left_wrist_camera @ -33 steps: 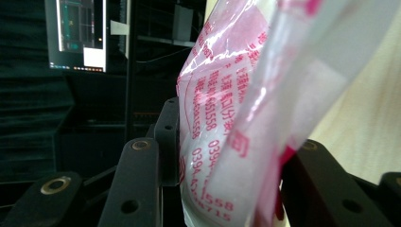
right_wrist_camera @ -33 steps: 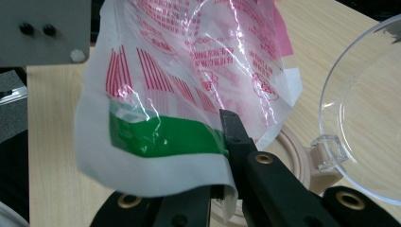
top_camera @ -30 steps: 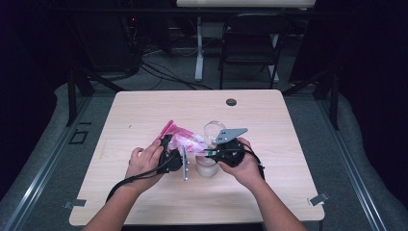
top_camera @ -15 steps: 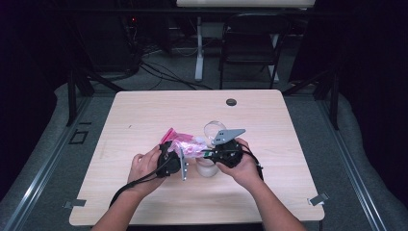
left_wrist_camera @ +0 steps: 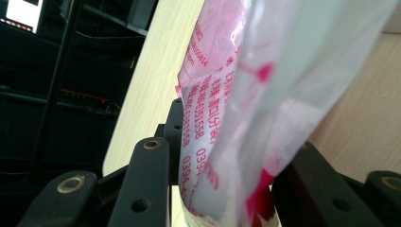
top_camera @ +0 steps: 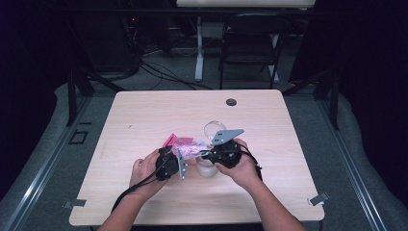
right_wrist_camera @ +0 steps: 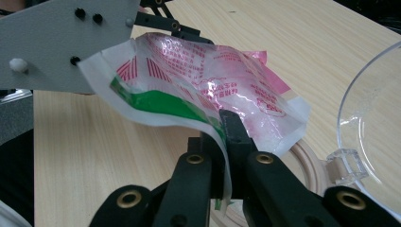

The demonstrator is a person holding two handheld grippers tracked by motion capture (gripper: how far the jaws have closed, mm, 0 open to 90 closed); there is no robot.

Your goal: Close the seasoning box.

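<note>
Now | pink packet [top_camera: 185, 147] | pinched between both hand-held grippers, above table [top_camera: 144, 115]

A crinkled pink-and-white plastic packet [left_wrist_camera: 227, 118] with pink printed text rises between the left gripper's [left_wrist_camera: 222, 189] two black jaws. The jaws have just been closing, with the packet between them, and both now lie against its sides. Behind the packet and beyond the jaws runs a pale wooden table top [left_wrist_camera: 151, 80], tilted steeply in this view. Farther off past the table's edge stands dark shelving [left_wrist_camera: 56, 80].
</note>
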